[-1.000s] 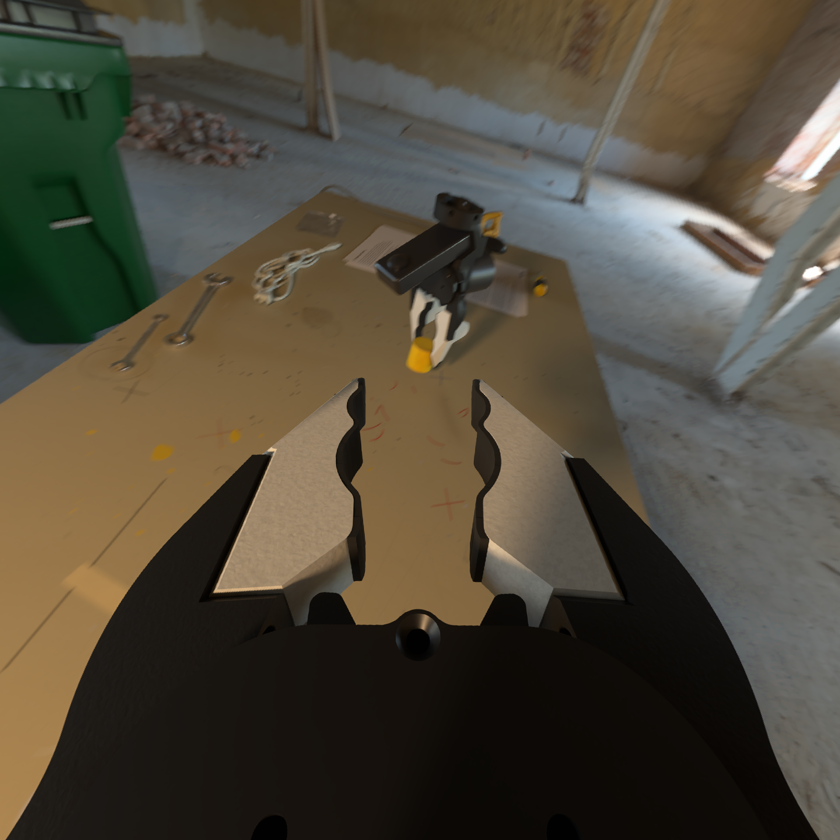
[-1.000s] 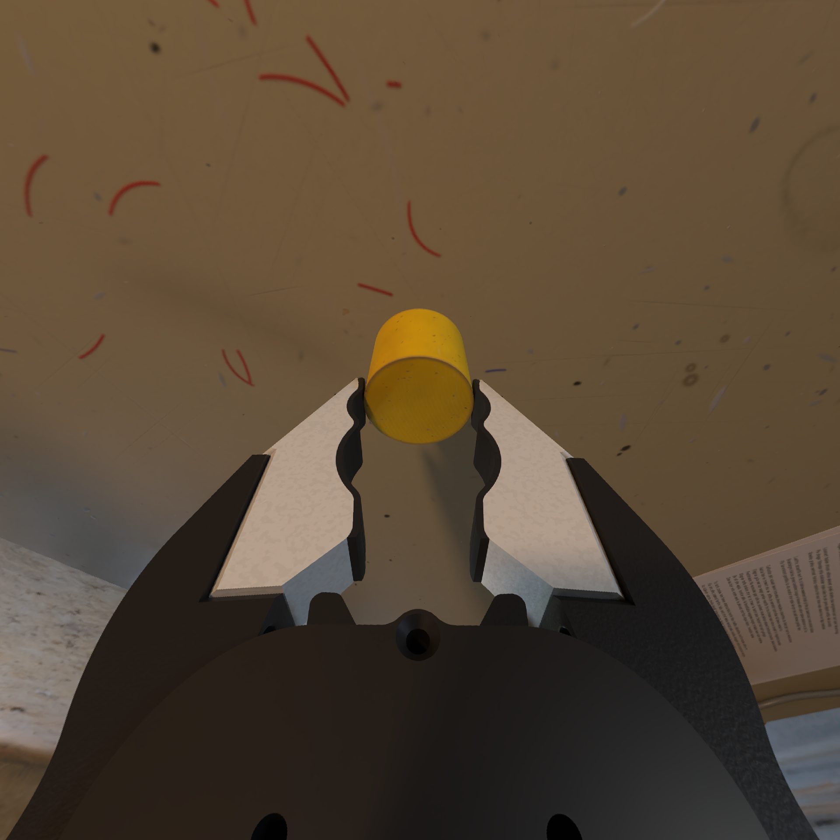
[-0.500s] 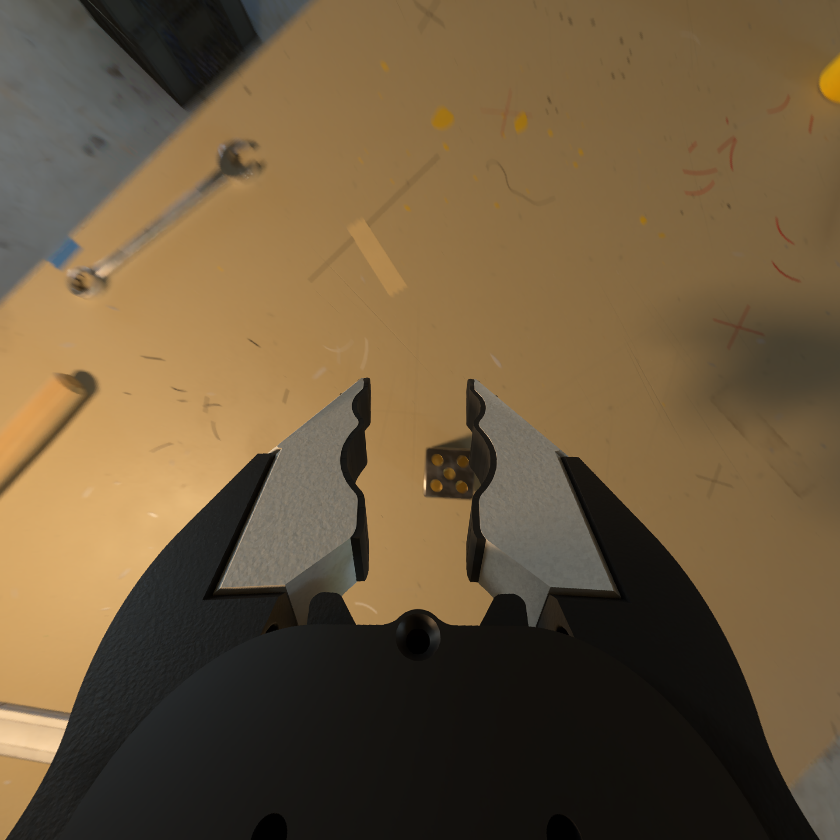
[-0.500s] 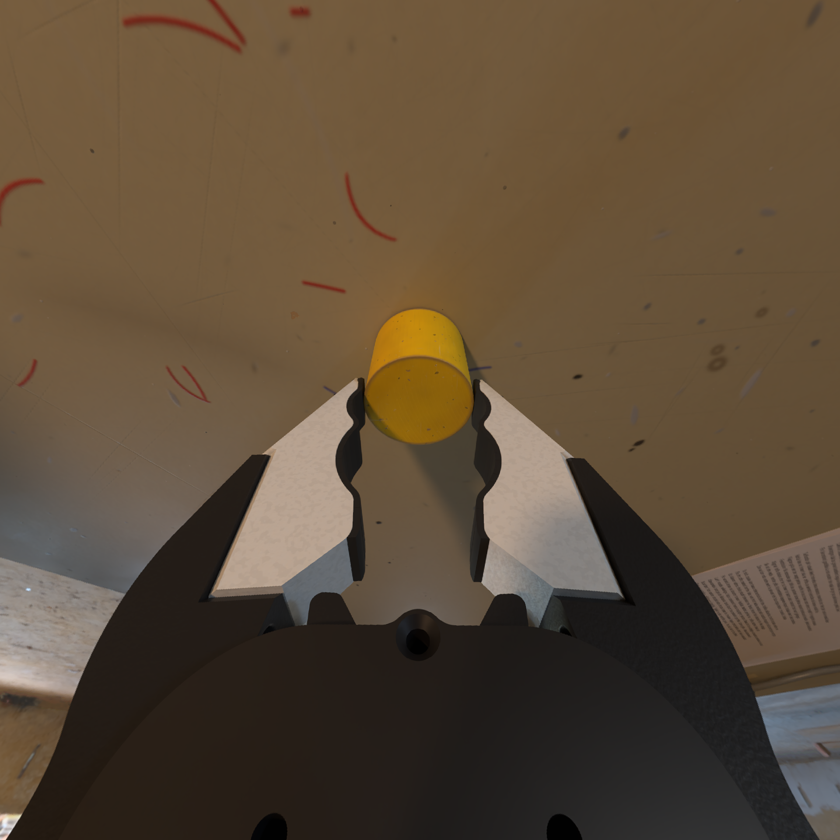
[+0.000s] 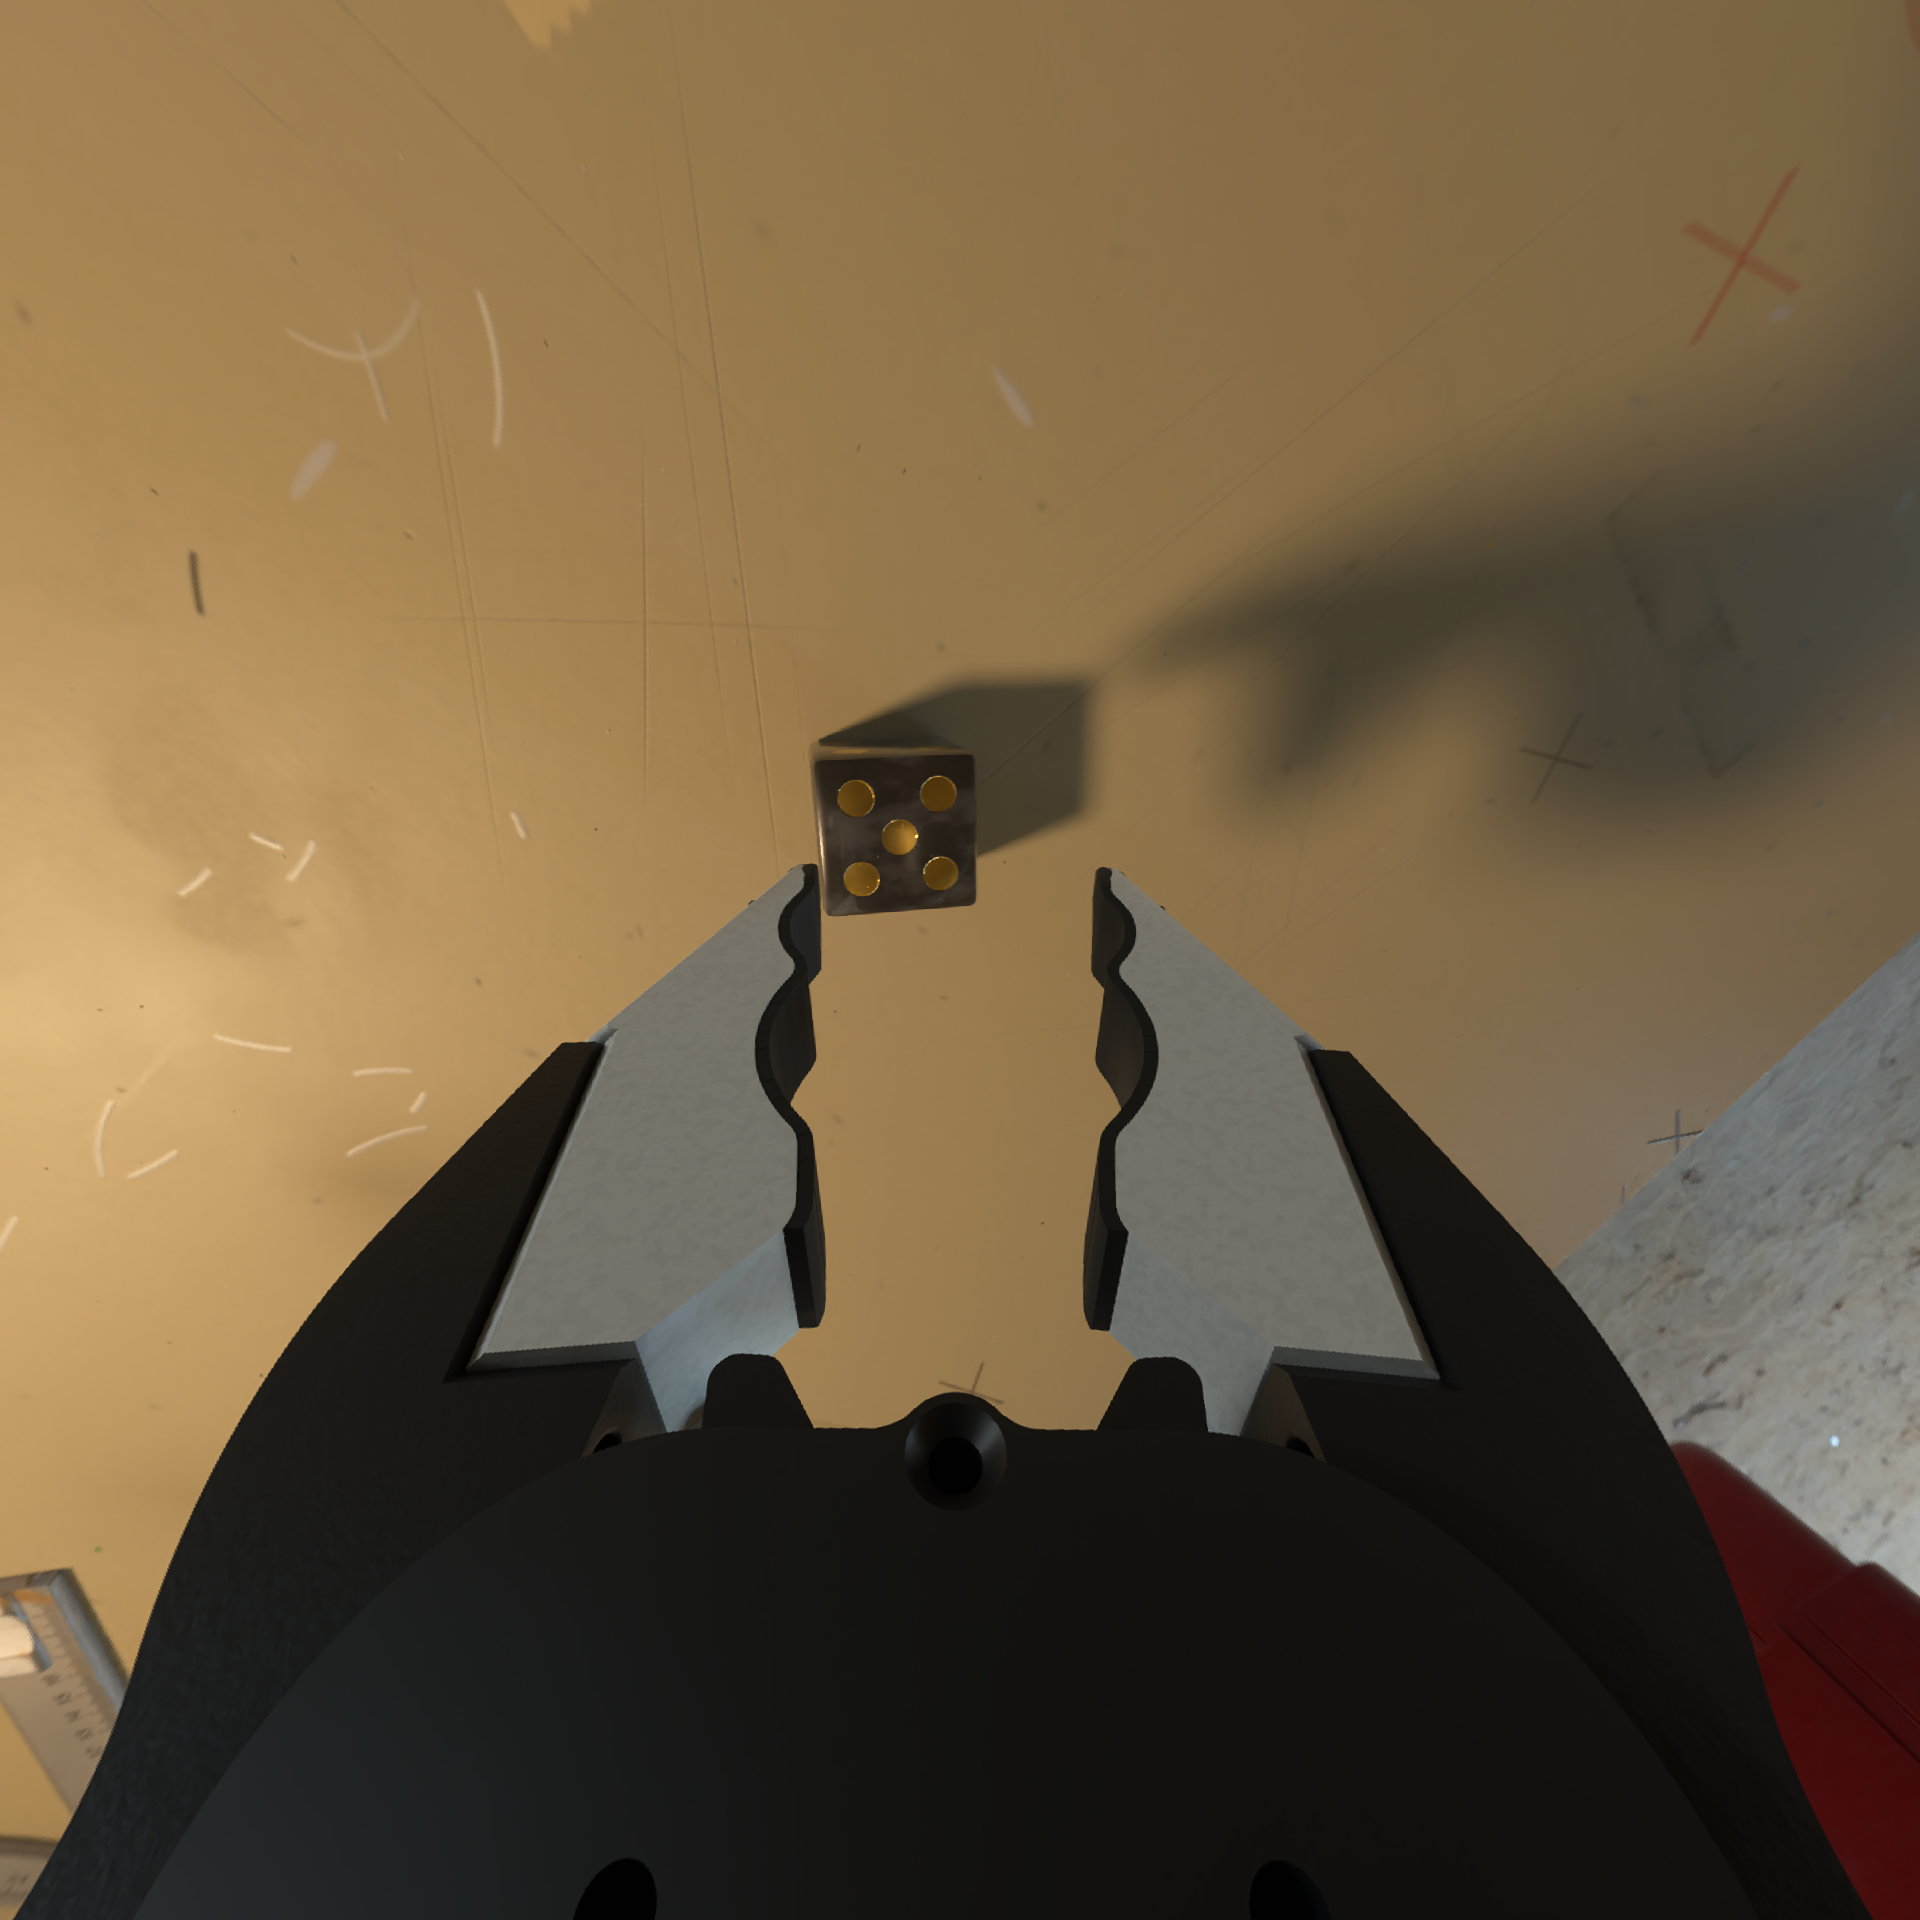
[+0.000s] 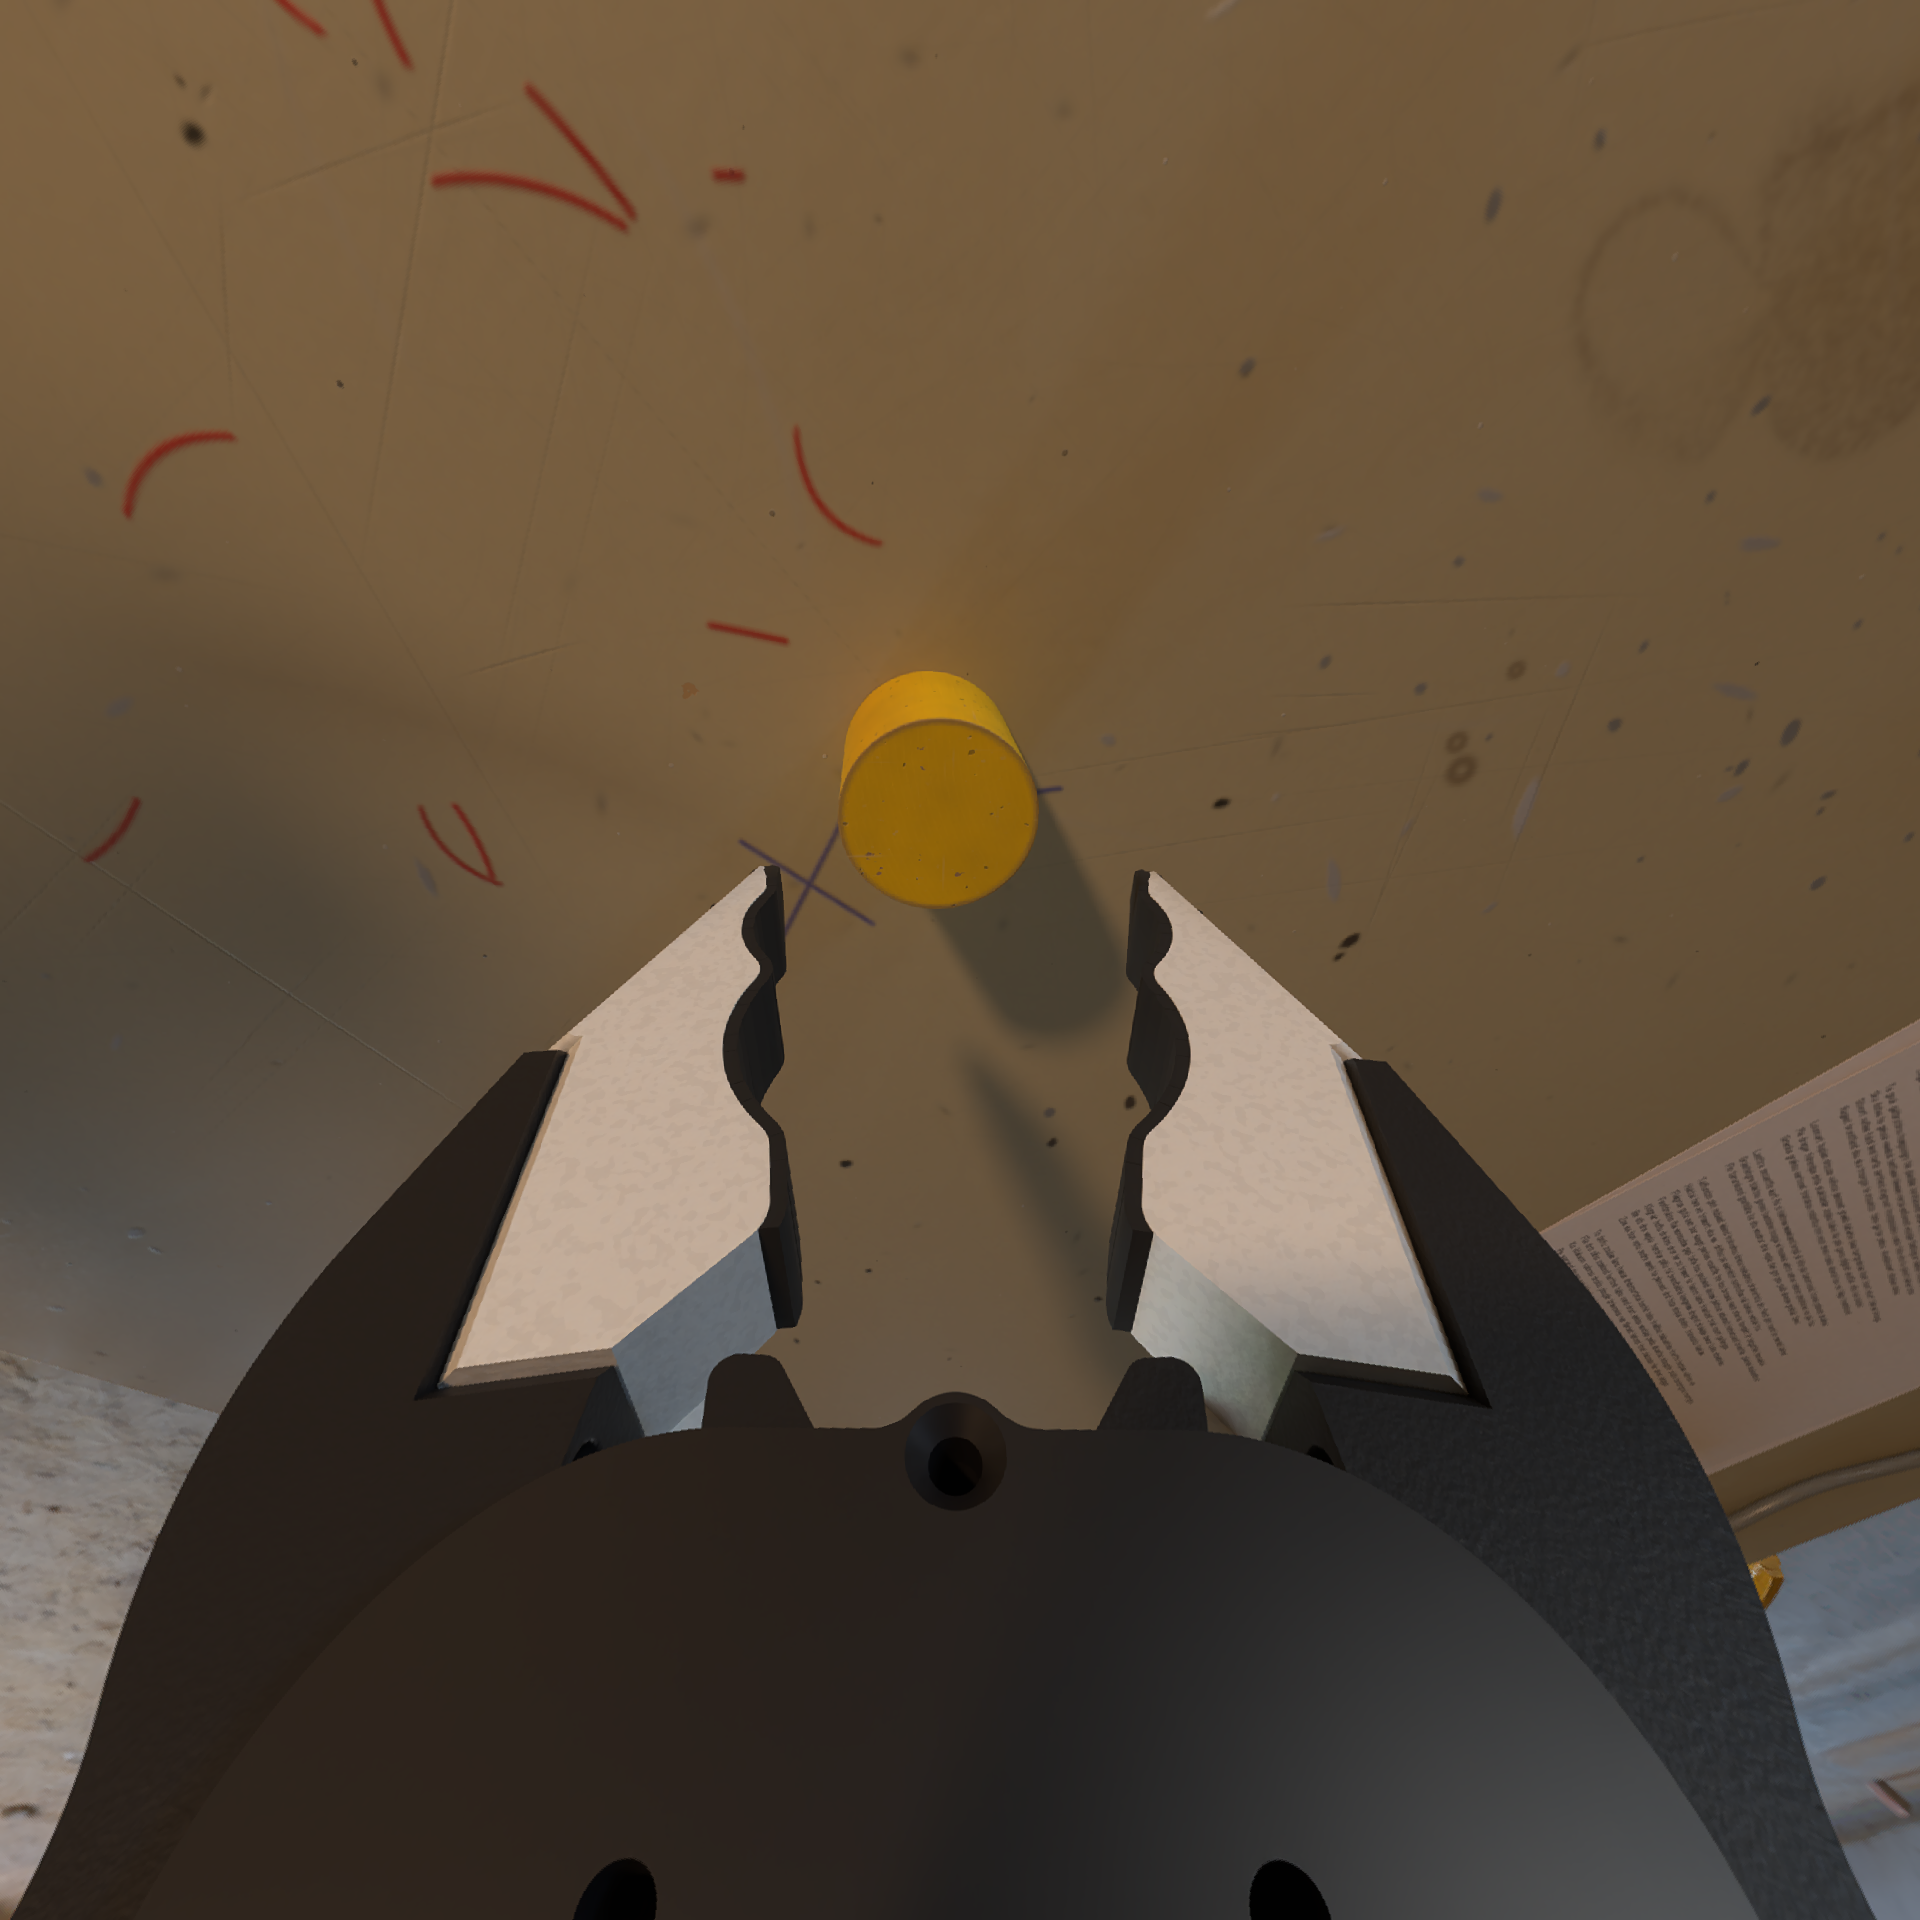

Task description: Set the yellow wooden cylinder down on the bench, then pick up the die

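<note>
In the left wrist view a dark die (image 5: 896, 834) with gold pips sits on the tan bench (image 5: 520, 623). My left gripper (image 5: 954, 883) is open above it. The die lies just past the fingertips, close to the left finger (image 5: 707, 1091), not between the pads. In the right wrist view the yellow wooden cylinder (image 6: 937, 798) stands upright on the bench (image 6: 1247, 520) and casts a shadow. My right gripper (image 6: 954, 883) is open and apart from it, with the cylinder just beyond the tips.
The bench edge and grey floor (image 5: 1766, 1195) show at the lower right of the left wrist view, beside a red object (image 5: 1808, 1621). A metal ruler (image 5: 52, 1683) lies at the lower left. A printed sheet (image 6: 1756, 1226) lies at the right of the right wrist view.
My right gripper opened, let go of the yellow cylinder and drew back a little. My left gripper came down closer over the die and opened a little wider.
</note>
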Motion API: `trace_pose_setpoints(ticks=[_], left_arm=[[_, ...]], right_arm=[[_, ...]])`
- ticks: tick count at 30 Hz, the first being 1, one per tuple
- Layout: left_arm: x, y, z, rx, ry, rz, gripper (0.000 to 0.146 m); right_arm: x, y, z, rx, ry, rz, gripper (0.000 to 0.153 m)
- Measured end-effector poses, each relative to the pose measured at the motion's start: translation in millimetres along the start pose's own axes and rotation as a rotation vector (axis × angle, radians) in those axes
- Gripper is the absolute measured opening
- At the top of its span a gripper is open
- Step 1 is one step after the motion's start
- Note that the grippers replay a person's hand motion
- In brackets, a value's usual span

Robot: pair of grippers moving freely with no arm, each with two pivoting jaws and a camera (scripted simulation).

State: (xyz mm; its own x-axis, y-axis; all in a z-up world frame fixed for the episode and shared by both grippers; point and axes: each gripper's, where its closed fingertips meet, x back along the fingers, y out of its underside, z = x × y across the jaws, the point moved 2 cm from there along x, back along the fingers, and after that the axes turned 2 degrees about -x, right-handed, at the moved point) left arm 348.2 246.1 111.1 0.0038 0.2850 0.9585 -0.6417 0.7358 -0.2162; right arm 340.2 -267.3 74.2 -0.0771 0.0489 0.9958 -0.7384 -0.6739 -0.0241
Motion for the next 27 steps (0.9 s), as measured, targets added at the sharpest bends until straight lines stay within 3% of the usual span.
trace_pose_setpoints(ticks=[10,13,16,19,22,27], left_arm=[[-50,13,-19,0.034,-0.061,-0.303,0.066],[-59,18,-18,0.037,-0.052,-0.373,0.061],[-62,20,-16,0.032,-0.036,-0.410,0.045],[-56,21,-27,0.010,-0.126,-0.425,0.044],[-39,14,-36,-0.002,-0.187,-0.325,0.044],[25,-11,-37,0.000,-0.228,0.109,0.044]], right_arm=[[-1,-2,-3,0.017,-0.006,-0.007,0.066],[0,0,-2,0.014,-0.008,-0.006,0.066],[2,2,-2,0.014,-0.006,-0.003,0.066],[5,1,-2,0.019,0.001,0.007,0.066],[12,0,-1,0.019,0.027,0.032,0.065],[41,-13,9,0.004,0.181,0.148,0.063]])
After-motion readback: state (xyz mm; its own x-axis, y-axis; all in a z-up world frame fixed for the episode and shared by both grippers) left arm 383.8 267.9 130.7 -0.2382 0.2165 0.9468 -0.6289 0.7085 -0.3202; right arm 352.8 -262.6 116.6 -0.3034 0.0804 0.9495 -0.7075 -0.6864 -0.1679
